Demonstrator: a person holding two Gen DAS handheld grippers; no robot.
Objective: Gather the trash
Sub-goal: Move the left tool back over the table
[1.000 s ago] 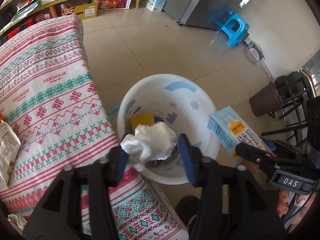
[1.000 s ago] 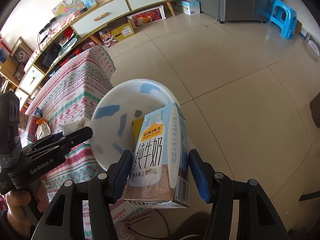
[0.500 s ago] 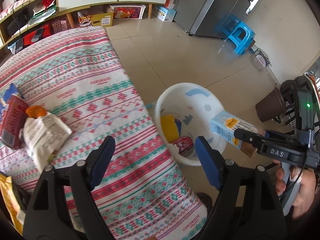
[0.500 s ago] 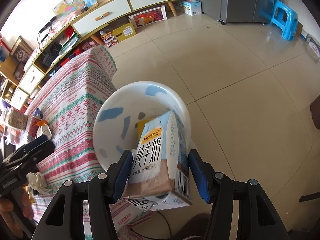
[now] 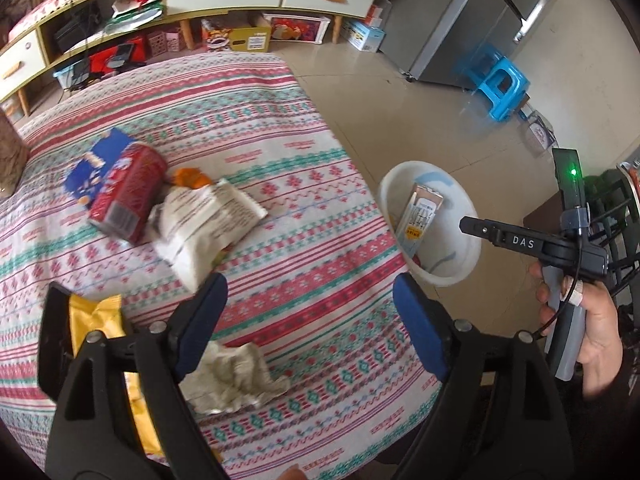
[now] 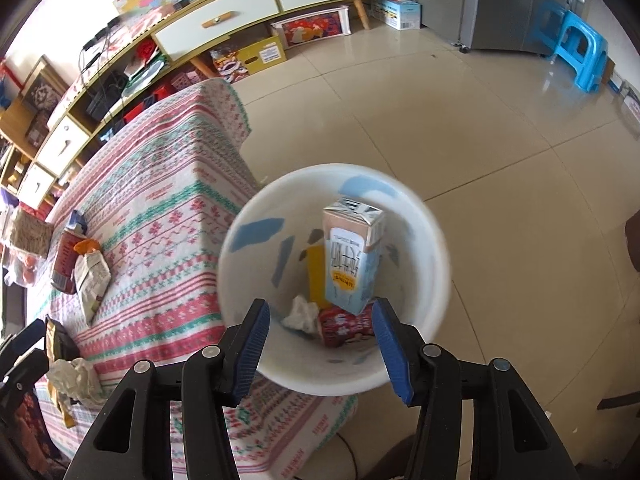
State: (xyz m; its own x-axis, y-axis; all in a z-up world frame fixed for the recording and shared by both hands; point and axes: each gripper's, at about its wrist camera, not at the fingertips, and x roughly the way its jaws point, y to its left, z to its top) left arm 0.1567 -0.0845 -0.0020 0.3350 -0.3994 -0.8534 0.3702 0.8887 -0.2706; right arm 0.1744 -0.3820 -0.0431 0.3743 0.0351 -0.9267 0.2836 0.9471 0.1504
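The white trash bin [image 6: 436,280] stands on the floor beside the table. In it the milk carton [image 6: 352,256] lies upside down with a crumpled tissue [image 6: 300,312], a red can [image 6: 346,326] and a yellow pack [image 6: 316,276]. My right gripper [image 6: 320,338] is open and empty above the bin. My left gripper [image 5: 308,320] is open and empty over the patterned tablecloth [image 5: 280,160]. On the cloth lie a crumpled tissue [image 5: 236,376], a yellow wrapper [image 5: 96,320], a white bag [image 5: 200,224] and a red carton [image 5: 128,196]. The bin [image 5: 464,256] also shows in the left wrist view.
A blue stool [image 5: 500,84] and a grey fridge [image 5: 460,20] stand across the tiled floor. A low cabinet with drawers [image 6: 248,12] and boxes under it lines the far wall. A blue pack [image 5: 96,164] lies behind the red carton.
My right gripper opened and the milk carton dropped into the bin. My left gripper, which let its tissue fall in the bin earlier, swung back over the table toward the trash there.
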